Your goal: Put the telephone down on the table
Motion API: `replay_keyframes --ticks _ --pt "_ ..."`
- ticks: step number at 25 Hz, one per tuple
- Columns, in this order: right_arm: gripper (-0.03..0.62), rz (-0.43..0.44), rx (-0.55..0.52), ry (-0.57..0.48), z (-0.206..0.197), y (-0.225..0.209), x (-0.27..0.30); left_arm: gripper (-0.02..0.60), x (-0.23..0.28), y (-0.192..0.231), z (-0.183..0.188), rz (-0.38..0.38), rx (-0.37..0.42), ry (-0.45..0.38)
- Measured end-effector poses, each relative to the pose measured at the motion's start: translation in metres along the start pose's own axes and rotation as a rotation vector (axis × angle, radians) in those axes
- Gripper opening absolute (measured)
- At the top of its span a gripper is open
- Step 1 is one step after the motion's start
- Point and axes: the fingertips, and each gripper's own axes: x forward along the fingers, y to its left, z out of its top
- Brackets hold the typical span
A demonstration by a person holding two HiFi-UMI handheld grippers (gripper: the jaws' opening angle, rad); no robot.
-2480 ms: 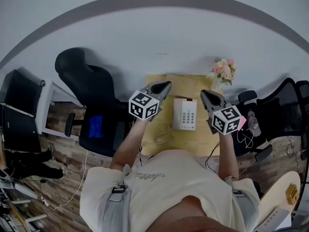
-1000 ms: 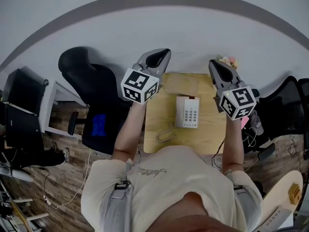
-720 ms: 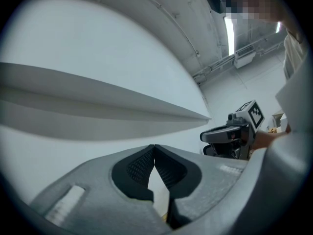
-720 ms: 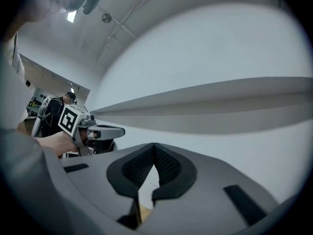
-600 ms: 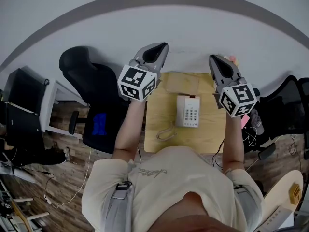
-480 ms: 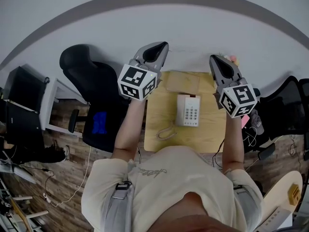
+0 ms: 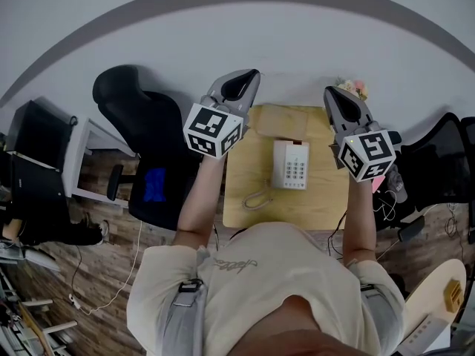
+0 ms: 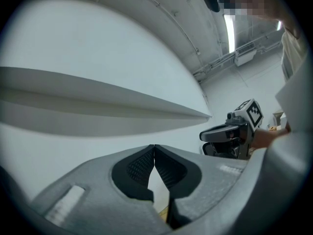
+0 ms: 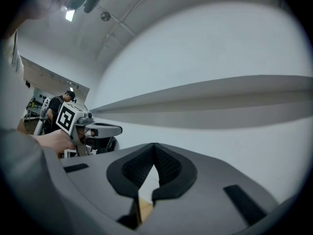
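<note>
A pale wall (image 7: 297,28) crossed by a grey band fills the top of the head view, with wooden floor (image 7: 96,258) below it. At the left stands a black office chair (image 7: 141,117).

Just right of the chair, the left gripper (image 7: 246,78) is held up over the left edge of the small wooden desk (image 7: 245,176), its nose toward the wall. In its own view the jaws are clenched pad to pad at the tips, with nothing between them and only wall beyond.

On the desk, a coiled cord (image 7: 256,197) lies at the lower left of the telephone (image 7: 290,164). The telephone rests flat near the middle of the desk, keypad up, handset in its cradle, with no gripper touching it. A flat brown piece (image 7: 278,119) lies above it at the desk's far edge.

To the right, the right gripper (image 7: 332,96) is likewise lifted and aimed at the wall. Its jaws are pressed together and empty in its own view. Flowers (image 7: 355,87) peek out behind it.

A couple of seconds ago both grippers sat lower in the frame, close on either side of the telephone. They have since risen toward the top of the desk and now hold there. The telephone itself has kept its place on the desk throughout. With it lying free and both grippers withdrawn, the task looks finished, and nothing seems left but to stay clear of the desk
</note>
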Motion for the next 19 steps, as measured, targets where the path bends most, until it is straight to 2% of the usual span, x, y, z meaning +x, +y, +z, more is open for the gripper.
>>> replay_keyframes --ticks 9,19 --pt "0.002 0.024 0.050 -0.003 -0.010 0.002 -0.010 0.018 0.000 -0.012 -0.007 -0.019 -0.003 0.009" --pt "0.002 0.017 0.047 0.005 -0.024 0.000 -0.009 0.018 0.005 -0.011 -0.023 -0.038 -0.028 0.020"
